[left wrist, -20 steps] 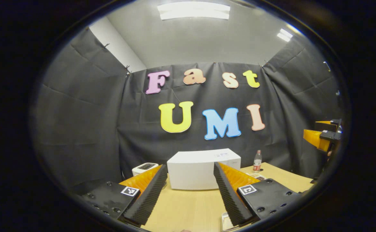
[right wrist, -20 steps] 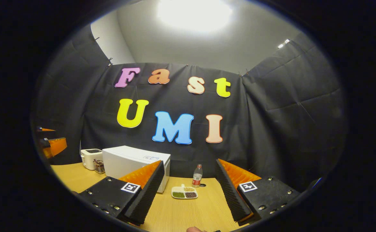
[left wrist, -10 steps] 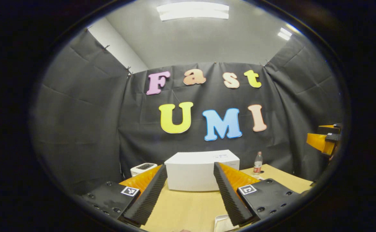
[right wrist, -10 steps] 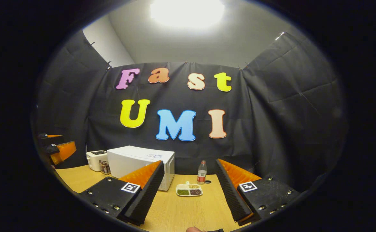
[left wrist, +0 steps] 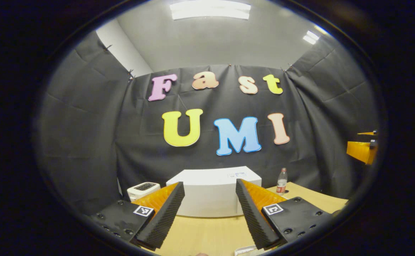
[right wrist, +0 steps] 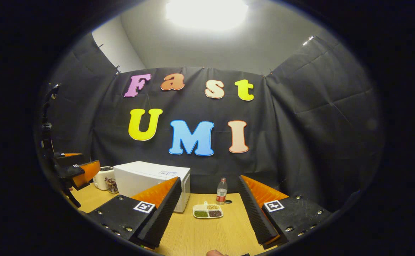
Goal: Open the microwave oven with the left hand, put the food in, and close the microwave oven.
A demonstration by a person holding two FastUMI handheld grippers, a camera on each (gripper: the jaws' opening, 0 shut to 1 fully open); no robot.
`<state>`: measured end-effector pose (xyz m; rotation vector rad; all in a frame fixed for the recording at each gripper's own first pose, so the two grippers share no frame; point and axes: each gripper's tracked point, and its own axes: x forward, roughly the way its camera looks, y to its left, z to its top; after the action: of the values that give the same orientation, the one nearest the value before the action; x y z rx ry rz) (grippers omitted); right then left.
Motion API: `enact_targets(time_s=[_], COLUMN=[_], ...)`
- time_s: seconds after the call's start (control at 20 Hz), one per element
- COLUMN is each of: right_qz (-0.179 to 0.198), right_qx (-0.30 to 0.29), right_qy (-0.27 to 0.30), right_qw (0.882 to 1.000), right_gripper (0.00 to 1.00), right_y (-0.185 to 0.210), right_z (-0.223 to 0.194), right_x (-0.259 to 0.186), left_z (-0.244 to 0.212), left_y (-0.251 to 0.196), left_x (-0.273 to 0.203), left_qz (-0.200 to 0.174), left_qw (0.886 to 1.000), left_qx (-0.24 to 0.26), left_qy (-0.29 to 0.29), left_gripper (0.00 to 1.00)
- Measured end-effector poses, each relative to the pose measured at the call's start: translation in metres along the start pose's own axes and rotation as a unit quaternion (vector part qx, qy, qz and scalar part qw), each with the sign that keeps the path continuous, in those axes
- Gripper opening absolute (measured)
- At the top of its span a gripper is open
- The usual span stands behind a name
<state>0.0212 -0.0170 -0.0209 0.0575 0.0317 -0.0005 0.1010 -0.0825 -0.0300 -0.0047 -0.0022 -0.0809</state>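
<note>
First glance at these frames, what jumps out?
The white microwave oven sits closed at the back of the wooden table, framed between the open left hand-held gripper fingers. In the right gripper view, a divided food dish lies beside it, with a bottle behind and a toaster left.

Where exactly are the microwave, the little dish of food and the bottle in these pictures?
microwave (left wrist: 211, 193), left gripper view, on its white front face.
dish of food (right wrist: 208, 211), right gripper view, on the middle of the divided white dish.
bottle (right wrist: 221, 192), right gripper view, on its body, above the label.
</note>
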Motion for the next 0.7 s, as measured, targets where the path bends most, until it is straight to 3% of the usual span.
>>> enact_targets(time_s=[0.7], right_qz=[-0.088], right_qx=[-0.027], right_qy=[0.019], right_qw=[0.996], right_gripper=[0.95], right_y=[-0.018], right_z=[-0.011], right_x=[0.030], left_z=[-0.076], left_y=[-0.051], left_x=[0.142], left_qz=[-0.084], left_qw=[0.996], left_qx=[0.004], left_qy=[0.036], left_gripper=[0.96])
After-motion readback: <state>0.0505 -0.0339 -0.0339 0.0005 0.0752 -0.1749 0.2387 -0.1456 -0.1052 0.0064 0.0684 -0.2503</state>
